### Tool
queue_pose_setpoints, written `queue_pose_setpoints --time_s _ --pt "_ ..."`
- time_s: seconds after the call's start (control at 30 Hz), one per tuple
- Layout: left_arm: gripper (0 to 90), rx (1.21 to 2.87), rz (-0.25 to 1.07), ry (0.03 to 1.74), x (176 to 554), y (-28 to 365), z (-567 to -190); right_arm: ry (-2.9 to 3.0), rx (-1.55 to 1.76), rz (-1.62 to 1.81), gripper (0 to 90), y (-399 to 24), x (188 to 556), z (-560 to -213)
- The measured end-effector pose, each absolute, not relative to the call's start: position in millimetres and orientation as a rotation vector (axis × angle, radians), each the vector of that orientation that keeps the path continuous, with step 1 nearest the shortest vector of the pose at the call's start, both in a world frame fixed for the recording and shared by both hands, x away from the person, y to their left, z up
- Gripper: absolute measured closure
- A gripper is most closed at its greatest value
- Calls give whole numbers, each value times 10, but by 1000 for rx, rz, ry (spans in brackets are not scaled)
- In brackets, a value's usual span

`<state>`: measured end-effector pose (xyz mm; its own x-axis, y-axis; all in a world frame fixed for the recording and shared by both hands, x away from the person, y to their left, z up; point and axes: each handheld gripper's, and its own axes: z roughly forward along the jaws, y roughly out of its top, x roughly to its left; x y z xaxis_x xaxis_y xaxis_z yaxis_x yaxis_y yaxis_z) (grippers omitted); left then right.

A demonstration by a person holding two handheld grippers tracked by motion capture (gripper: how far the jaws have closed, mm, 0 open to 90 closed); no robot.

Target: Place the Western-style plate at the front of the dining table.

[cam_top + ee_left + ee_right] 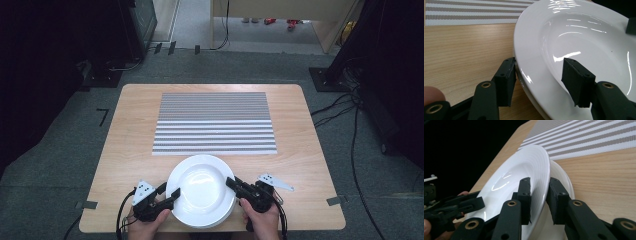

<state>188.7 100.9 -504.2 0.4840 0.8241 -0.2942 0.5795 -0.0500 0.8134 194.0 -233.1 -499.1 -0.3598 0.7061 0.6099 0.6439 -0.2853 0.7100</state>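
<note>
Two white plates sit stacked near the table's front edge. The top deep plate [200, 187] [586, 45] [524, 175] tilts, its right side raised off the lower plate [564, 177] [534, 105]. My right gripper [232, 181] [539, 180] is shut on the top plate's right rim, one pad inside the bowl and one behind the rim. My left gripper [170, 190] [539, 61] straddles the left rim. One jaw is under the edge and the other over the bowl, with a wide gap between the pads.
A grey-and-white striped placemat [215, 122] lies across the middle of the wooden table [125, 150], just beyond the plates. Dark equipment and cables [350, 145] stand on the carpet around the table.
</note>
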Motion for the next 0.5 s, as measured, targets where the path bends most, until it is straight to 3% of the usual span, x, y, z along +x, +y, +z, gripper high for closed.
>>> queue_pose_setpoints --time_s 0.5 --pt "457 1722 304 1193 1882 1026 -5033 1852 1605 1790 744 -2333 1969 -5052"
